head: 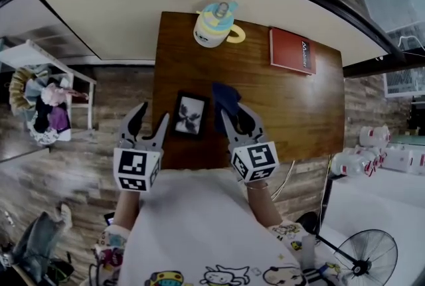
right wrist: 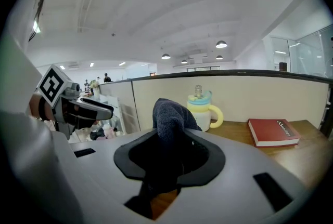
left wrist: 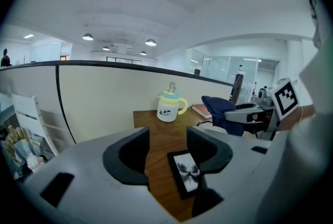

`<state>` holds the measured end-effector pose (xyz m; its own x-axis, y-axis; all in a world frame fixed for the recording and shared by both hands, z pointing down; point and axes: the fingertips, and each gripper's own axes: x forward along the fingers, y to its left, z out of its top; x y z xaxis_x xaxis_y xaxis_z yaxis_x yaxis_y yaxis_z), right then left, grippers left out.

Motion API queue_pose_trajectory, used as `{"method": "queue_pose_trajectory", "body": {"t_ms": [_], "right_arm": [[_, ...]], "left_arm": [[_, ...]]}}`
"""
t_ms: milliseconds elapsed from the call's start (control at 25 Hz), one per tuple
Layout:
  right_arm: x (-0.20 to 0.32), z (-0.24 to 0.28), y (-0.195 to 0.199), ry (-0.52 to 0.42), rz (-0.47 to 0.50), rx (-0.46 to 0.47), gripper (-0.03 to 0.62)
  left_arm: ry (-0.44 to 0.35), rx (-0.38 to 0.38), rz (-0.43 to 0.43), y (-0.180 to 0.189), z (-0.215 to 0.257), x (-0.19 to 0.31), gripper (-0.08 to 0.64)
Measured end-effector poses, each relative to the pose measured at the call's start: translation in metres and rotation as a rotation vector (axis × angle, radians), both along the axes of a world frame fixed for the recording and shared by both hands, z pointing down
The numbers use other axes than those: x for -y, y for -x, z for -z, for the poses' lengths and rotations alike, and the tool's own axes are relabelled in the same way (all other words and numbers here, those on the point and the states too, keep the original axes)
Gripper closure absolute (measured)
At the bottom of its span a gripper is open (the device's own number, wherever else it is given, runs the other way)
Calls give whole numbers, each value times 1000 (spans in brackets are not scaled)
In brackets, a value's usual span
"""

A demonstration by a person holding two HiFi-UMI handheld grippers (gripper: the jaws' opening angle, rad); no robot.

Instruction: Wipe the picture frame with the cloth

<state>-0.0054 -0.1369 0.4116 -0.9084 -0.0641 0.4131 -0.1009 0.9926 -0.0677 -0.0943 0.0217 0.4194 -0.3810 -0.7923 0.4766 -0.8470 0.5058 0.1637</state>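
A small black picture frame [head: 190, 115] with a grey print lies flat near the front edge of the wooden table [head: 285, 99]. My left gripper [head: 152, 115] hovers just left of it, open and empty; in the left gripper view the frame [left wrist: 186, 173] shows below and between the jaws. My right gripper [head: 234, 113] is just right of the frame, shut on a dark blue cloth [head: 226, 100]. In the right gripper view the cloth [right wrist: 170, 116] stands bunched up from between the jaws. The left gripper view shows the cloth [left wrist: 222, 110] held above the table.
A white mug [head: 212, 26] with a yellow handle and a blue lid stands at the table's far edge. A red book [head: 292, 50] lies at the far right. A beige partition wall [head: 119, 6] runs behind the table. A white rack [head: 43, 99] stands left, a fan [head: 368, 255] lower right.
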Motion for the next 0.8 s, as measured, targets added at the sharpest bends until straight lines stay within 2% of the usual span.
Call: {"method": "queue_pose_trajectory", "body": {"t_ms": [160,320,800], "right_arm": [[0,-11,5,5,-16,-21,499],[1,-22,5,23,-38,-41,499],[2,-59,-2,66,-71,-97,497]], "left_arm": [[23,-39,-38,-1,-13,4,359],[19,-49,-68,-2,-20,10,359],[82,-116,-166,-21,-65,22,360]]}}
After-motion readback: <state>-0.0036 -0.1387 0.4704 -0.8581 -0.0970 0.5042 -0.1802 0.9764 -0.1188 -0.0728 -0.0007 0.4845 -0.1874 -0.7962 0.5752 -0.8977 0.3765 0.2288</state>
